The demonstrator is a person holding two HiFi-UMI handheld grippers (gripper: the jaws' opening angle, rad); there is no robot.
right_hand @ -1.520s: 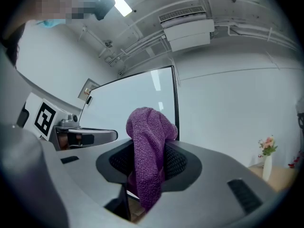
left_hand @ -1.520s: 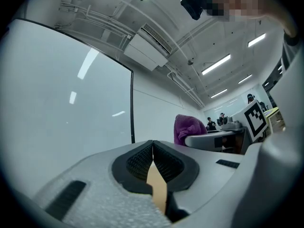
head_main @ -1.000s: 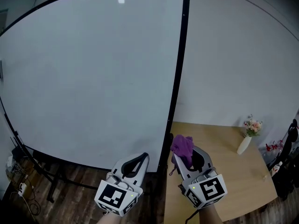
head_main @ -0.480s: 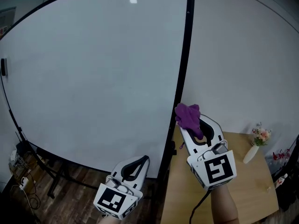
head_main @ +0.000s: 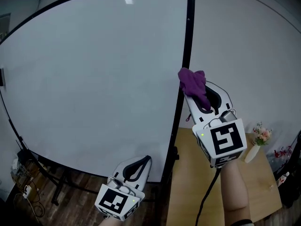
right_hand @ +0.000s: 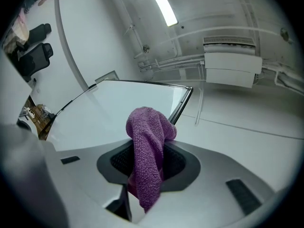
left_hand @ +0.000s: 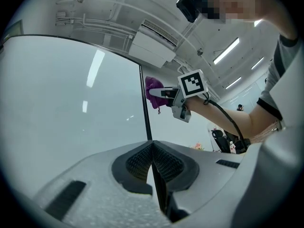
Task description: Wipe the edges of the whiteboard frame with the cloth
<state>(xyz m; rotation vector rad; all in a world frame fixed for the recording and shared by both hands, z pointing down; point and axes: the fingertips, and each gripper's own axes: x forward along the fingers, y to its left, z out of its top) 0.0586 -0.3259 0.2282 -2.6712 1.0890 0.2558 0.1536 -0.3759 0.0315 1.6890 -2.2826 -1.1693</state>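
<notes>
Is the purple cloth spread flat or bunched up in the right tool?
Bunched: the cloth hangs as a crumpled wad, pinched between the jaws of the right tool, not spread.

One whiteboard, one cloth, two grippers — one vase.

The whiteboard fills the left and middle of the head view, the upright right side of its frame running down the centre, with the wall behind and to the right. The table lies low to the right of that side, a vase standing near its far right edge by the wall. The right gripper is raised just right of the frame with the cloth between its jaws and against that side, while the left gripper sits lower, before the board's bottom right corner.
</notes>
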